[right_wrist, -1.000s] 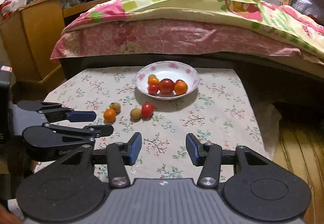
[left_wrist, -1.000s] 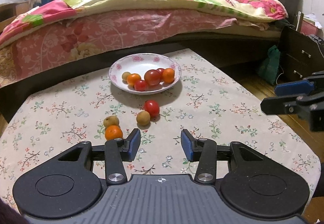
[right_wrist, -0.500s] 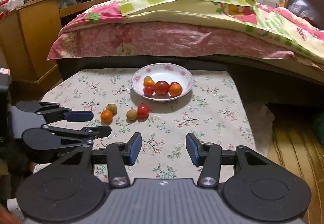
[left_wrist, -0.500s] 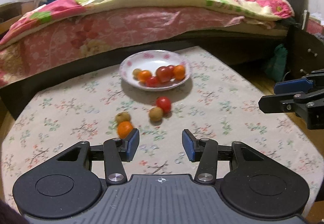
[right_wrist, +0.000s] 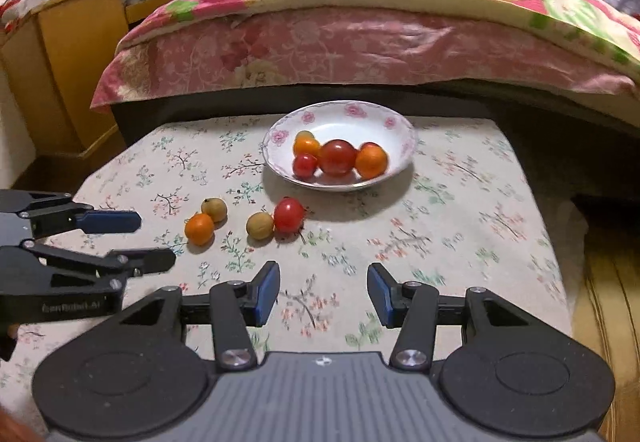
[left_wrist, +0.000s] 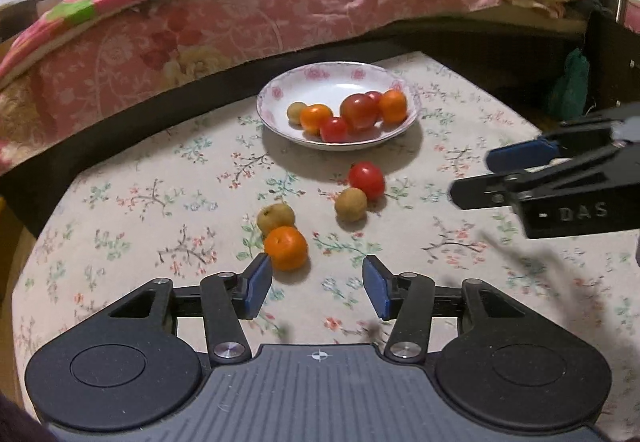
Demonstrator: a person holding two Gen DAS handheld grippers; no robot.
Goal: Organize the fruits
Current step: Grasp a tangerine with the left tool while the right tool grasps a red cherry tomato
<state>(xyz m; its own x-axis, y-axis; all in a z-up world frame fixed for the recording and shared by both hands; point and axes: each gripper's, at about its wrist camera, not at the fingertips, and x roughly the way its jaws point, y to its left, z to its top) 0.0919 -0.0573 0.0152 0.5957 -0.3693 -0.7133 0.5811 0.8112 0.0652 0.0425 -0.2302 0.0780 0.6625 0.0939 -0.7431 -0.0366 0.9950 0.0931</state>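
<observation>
Floral tablecloth [left_wrist: 152,202] offers little grip: open, empty left gripper [left_wrist: 317,284], jaws just widening, could nudge the round orange tangerine [left_wrist: 285,247] rolling; right gripper [right_wrist: 323,290] open, empty.

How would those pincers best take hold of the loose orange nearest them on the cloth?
Grip the orange across its round middle, coming from the near side with the left gripper, whose open jaws, just widening, stand empty right before it. One pad goes left, one right, since the brown fruit touches its far side and blocks a front-to-back pinch.
</observation>
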